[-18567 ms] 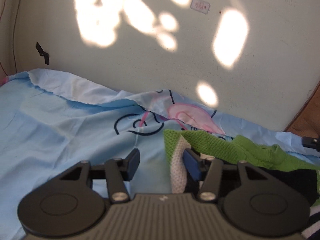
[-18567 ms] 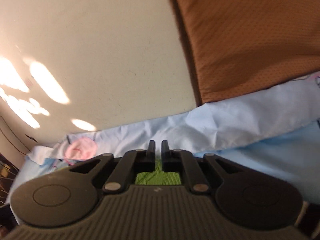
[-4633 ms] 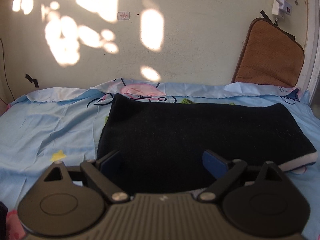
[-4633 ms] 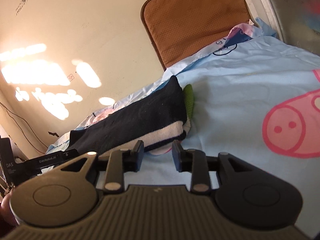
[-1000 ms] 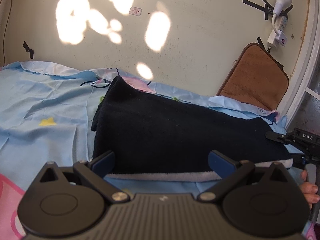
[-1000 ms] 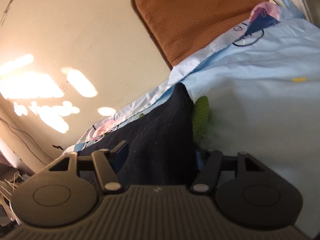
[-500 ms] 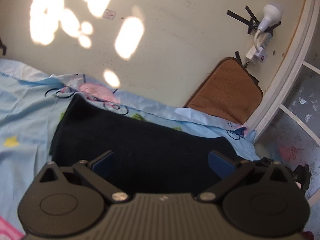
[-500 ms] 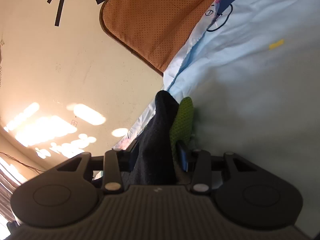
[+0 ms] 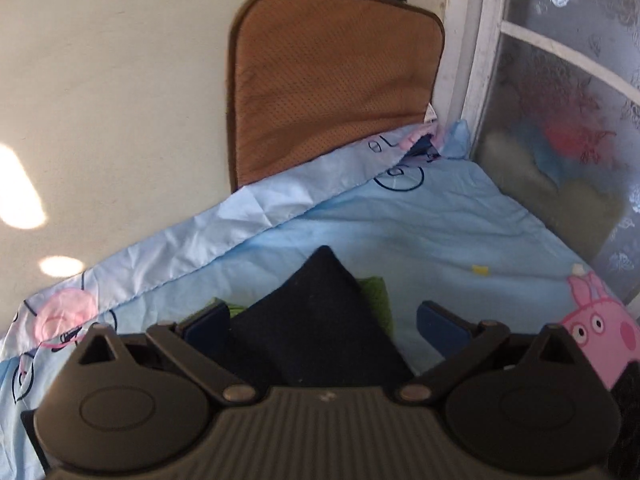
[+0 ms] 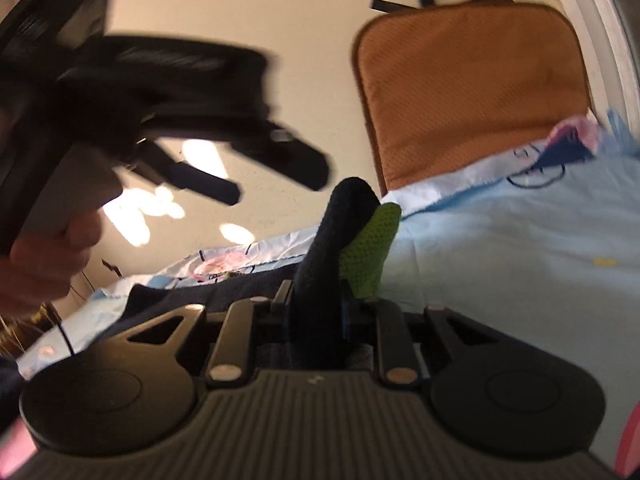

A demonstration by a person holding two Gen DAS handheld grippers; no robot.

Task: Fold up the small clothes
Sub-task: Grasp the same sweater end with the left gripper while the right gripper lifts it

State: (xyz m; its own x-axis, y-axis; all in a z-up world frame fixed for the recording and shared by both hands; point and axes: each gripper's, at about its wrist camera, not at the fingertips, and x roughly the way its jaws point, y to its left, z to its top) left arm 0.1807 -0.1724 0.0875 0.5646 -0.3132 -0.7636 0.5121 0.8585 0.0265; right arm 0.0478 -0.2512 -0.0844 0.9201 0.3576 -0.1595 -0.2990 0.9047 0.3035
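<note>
A folded black garment lies on the bed, its pointed corner showing between my left gripper's blue pads. That gripper hovers above it, open wide and holding nothing. A green knit piece peeks out from under the black corner. In the right wrist view my right gripper is closing its jaws on the black garment's raised edge, and the fabric fills the gap between the pads. The green knit sits just right of that edge. The left gripper appears blurred at the upper left, held in a hand.
A light blue cartoon bedsheet covers the bed, with a pink pig print at the right. A brown cushion leans on the cream wall. A white window frame with frosted glass bounds the bed's right side.
The left gripper has swung right and risen, now over the garment's right corner instead of its middle. The right jaws have narrowed onto the black edge. The left gripper has entered the right view.
</note>
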